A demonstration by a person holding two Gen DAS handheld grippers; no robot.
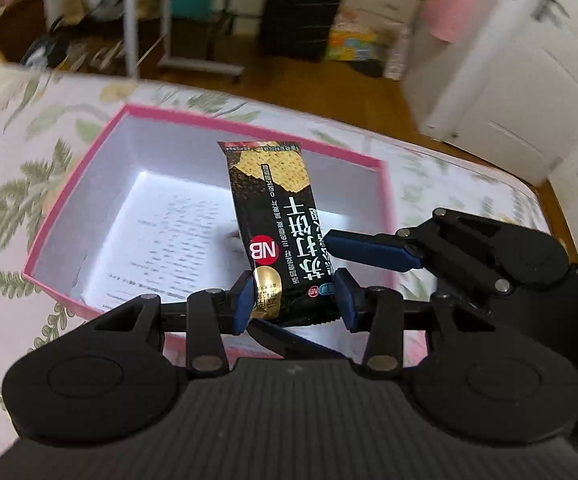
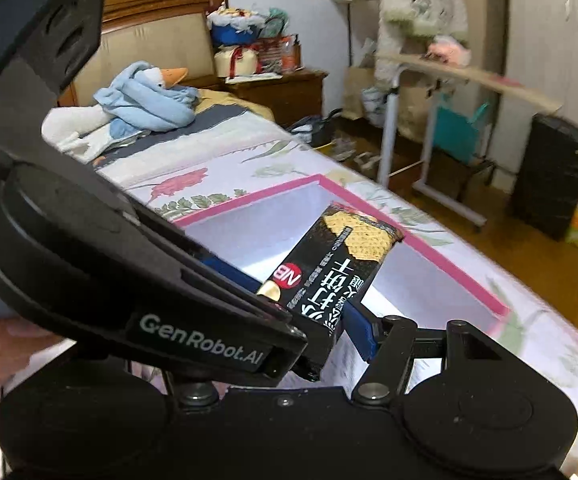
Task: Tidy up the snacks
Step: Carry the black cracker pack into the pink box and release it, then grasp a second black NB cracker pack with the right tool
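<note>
1. Black cracker packet (image 1: 275, 224) pinched at its lower end between left gripper (image 1: 295, 300) pads, upright over pink-rimmed box (image 1: 249, 124), near its front edge.
2. Right gripper (image 1: 365, 250): blue fingertip touches the packet's right side; spread or closed, cannot tell.

glossy foil cracker packet (image 1: 277, 236); matt cardboard box (image 1: 89, 184); floral cloth bedsheet (image 1: 13, 168).

Left gripper (image 1: 293, 300): blue pads closed on the lower end of the cracker packet (image 1: 277, 216), held upright.
Right gripper (image 2: 317, 316): reaches in from the right, one blue finger (image 1: 373, 250) touching the packet's edge; closure unclear.
</note>
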